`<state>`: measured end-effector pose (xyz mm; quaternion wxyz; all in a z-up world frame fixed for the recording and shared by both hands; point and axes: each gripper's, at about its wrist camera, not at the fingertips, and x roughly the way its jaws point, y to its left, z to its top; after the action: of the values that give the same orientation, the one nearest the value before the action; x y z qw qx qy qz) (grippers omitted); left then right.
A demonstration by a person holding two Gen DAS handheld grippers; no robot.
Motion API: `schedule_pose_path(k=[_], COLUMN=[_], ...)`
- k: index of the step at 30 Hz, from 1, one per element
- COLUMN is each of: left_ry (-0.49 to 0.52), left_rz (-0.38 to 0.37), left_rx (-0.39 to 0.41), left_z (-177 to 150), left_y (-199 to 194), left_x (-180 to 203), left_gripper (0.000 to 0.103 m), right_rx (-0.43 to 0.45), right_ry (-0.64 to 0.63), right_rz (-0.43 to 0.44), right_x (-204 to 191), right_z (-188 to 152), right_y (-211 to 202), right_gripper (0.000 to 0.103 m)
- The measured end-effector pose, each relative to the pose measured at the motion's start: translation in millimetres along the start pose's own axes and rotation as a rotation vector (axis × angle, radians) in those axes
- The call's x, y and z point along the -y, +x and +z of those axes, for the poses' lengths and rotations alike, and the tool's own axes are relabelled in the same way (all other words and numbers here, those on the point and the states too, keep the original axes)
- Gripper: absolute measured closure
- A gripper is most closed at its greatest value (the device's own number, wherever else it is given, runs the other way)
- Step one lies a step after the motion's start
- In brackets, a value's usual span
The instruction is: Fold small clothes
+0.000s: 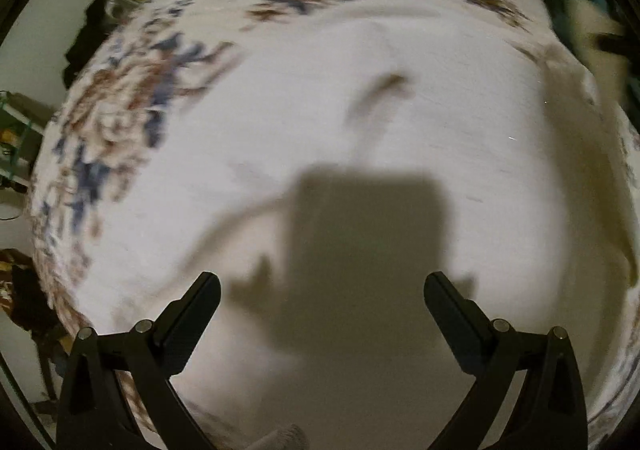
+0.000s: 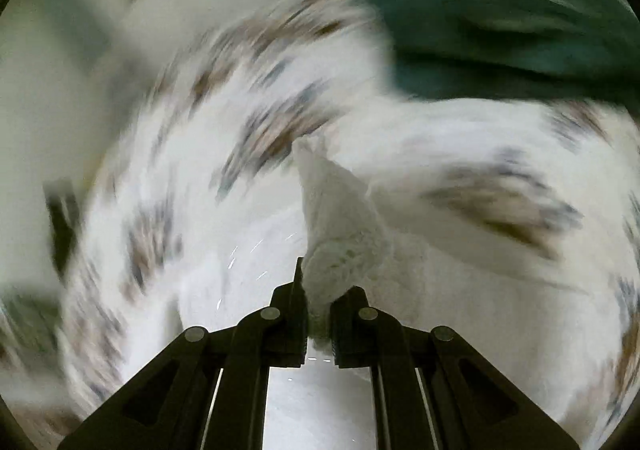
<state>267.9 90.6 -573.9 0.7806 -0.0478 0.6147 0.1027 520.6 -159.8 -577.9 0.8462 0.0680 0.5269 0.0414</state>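
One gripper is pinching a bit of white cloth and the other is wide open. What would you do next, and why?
Probably bring the open left hand-held gripper to another edge of the white garment. The right hand-held gripper pinches only one bunched corner, and the left holds nothing above the floral bedsheet.

The left gripper (image 1: 322, 286) hangs over the bed with its two black fingers (image 1: 192, 314) spread wide, nothing between them, the tips pointing down and forward and clear of the surface below. The right gripper (image 2: 319, 290) is clamped tight, its fingers (image 2: 294, 302) drawn almost together on a pinch of white cloth (image 2: 340, 226) that bunches up and juts out past the tips. Its linkage arms fan back from the jaws toward the camera. The right view is smeared with blur; the left one is only slightly soft.
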Motion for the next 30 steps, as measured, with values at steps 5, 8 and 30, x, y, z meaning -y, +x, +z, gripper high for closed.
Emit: schedule_pose_path(k=[5,8,30], left_ry=[-0.055,-0.092,-0.598], left_rz=[0.012,0.013,-0.217], left_rx=[0.017,0.017,-0.157], left_z=[9.9,9.0,-51.4], left_y=[13.9,15.9,65.9], left_x=[-27.6,-51.5,-230.0], left_gripper=[0.0,0.0,0.092], right_rx=[-0.096,-0.131,-0.431], right_ry=[-0.307,-0.369,0.405], right_rz=[-0.08,-0.127,0.045], right_x=[-148.3,-180.2,5.7], right_z=[-40.5,-59.9,-181.5], right_y=[84.3,106.9,29.2], right_gripper=[0.095,0.094,0.024])
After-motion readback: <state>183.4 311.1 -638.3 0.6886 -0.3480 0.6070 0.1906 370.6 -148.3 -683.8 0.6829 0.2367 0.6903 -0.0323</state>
